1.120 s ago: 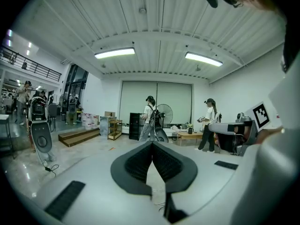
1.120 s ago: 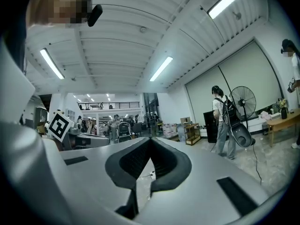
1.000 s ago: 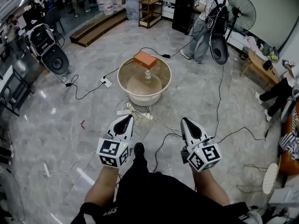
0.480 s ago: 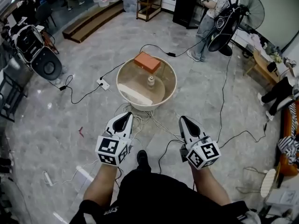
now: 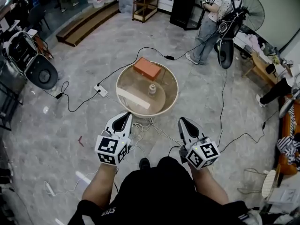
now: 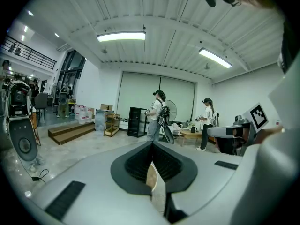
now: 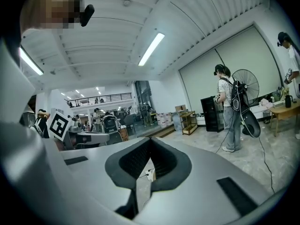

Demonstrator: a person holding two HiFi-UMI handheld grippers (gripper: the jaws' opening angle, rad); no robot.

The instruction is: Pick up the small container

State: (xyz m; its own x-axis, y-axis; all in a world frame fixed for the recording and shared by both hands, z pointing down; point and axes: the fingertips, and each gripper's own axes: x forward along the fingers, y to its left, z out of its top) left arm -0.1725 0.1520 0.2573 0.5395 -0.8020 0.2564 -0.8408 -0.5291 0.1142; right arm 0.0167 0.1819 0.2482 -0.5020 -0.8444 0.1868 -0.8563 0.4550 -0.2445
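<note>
The small container (image 5: 152,89) stood upright inside a round tub (image 5: 118,88) on the floor, ahead of and between both grippers, seemingly slightly nearer the left gripper (image 5: 125,116) than the right gripper (image 5: 182,122), both with jaws pressed together, empty.

Ahead of the left gripper (image 5: 125,115) and right gripper (image 5: 181,120), the round table (image 5: 117,84) carries the small container (image 5: 152,89) centrally, box (image 5: 147,68) behind, bar (image 5: 133,98) left.

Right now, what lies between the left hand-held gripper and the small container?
In the head view: the round table's near rim, then a white bar on it.
</note>
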